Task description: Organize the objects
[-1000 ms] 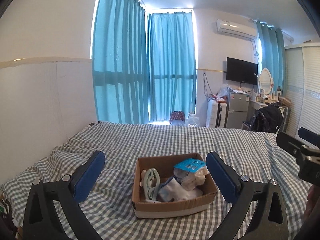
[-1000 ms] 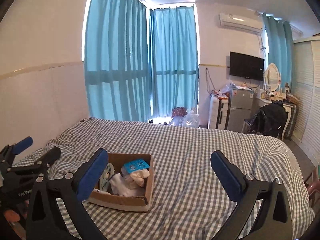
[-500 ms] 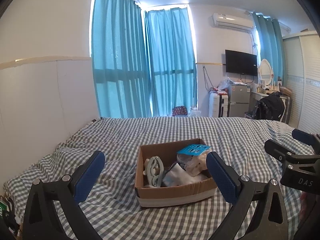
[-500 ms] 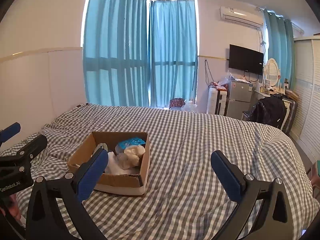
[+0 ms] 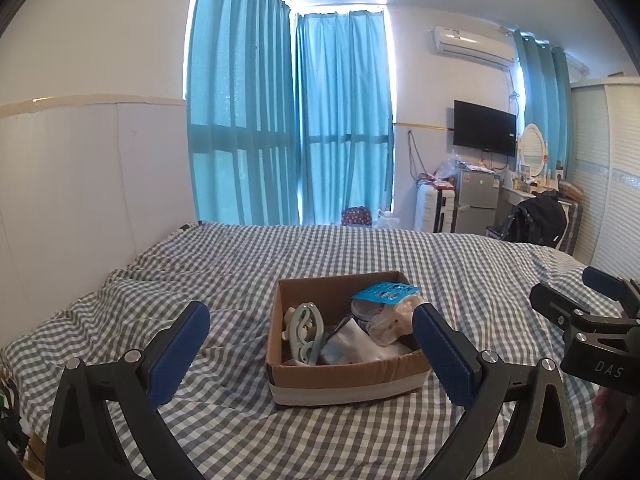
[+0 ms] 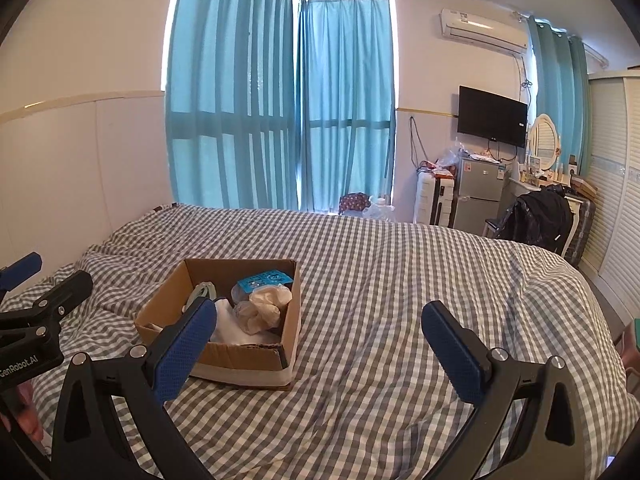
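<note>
An open cardboard box sits on the checked bed. It holds a pale green clip, a blue card on a clear pot, a crumpled plastic bag and white cloth. My left gripper is open and empty, just in front of the box. My right gripper is open and empty, to the right of the box; its left finger overlaps the box's near wall.
The grey checked bed cover stretches to the blue curtains. A fridge, a TV, a chair with a black bag and a white wardrobe stand on the right. A white wall runs along the left.
Both views have tilted down and moved closer to the bed. The box now sits nearer to both grippers. Both grippers have stayed open.
</note>
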